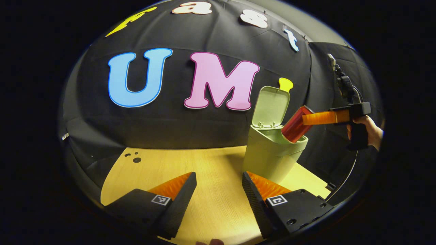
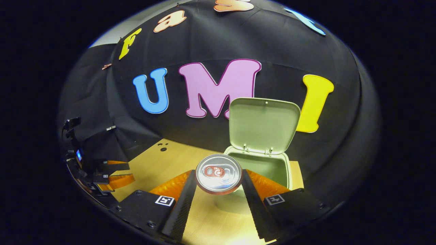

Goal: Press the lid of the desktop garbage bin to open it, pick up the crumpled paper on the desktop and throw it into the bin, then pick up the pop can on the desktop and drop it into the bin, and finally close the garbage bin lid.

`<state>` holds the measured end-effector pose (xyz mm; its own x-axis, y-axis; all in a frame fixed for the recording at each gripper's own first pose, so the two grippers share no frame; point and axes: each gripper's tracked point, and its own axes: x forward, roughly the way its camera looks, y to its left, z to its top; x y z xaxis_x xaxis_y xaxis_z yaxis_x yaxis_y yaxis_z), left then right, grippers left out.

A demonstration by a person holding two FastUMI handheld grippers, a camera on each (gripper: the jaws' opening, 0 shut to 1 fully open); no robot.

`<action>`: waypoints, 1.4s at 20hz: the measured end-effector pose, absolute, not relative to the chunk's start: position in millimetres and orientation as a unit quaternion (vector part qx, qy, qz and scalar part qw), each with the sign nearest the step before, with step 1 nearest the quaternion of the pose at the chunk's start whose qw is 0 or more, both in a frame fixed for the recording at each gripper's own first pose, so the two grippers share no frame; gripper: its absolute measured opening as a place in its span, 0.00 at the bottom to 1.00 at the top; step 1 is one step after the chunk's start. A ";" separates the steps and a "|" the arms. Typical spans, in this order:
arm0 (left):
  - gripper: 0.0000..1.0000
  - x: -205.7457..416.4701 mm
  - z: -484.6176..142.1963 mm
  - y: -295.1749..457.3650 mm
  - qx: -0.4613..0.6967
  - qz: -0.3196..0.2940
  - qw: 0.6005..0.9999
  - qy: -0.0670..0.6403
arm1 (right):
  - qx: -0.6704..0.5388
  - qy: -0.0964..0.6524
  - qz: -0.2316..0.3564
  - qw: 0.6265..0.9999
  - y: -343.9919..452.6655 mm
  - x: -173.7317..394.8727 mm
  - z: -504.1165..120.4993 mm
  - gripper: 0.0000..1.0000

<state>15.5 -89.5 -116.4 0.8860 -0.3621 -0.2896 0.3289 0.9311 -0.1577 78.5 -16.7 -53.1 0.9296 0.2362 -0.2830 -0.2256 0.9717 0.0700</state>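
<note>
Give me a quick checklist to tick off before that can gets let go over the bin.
1. Bin lid open, standing upright: ok.
2. Pop can pressed between the right gripper jaws: ok.
3. Can's lower end over the garbage bin opening, seen in the left gripper view: ok.
4. Left gripper open, low over the desk, apart from the bin: ok.
5. Crumpled paper already inside: cannot tell.
</note>
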 end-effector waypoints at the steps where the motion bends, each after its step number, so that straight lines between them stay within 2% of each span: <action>1: 0.87 15.7 -116.0 -89.4 -0.053 -0.178 0.970 0.159 | 0.020 0.149 0.110 0.983 -22.2 87.0 -53.7 0.81; 5: 0.88 15.5 -118.3 -89.0 -0.052 -0.175 0.970 0.163 | 0.039 0.187 0.084 0.978 -40.5 117.4 -76.6 0.81; 14: 0.87 13.9 -119.4 -86.1 -0.053 -0.167 0.970 0.166 | 0.040 0.277 0.069 0.958 -43.3 159.7 -138.3 0.81; 21: 0.87 10.3 -123.6 -82.4 -0.056 -0.160 0.970 0.171 | 0.032 0.329 0.067 0.942 -45.2 156.3 -176.6 0.81; 28: 0.88 9.8 -124.9 -80.0 -0.055 -0.159 0.970 0.172 | 0.035 0.333 0.063 0.940 -46.3 158.5 -182.6 0.83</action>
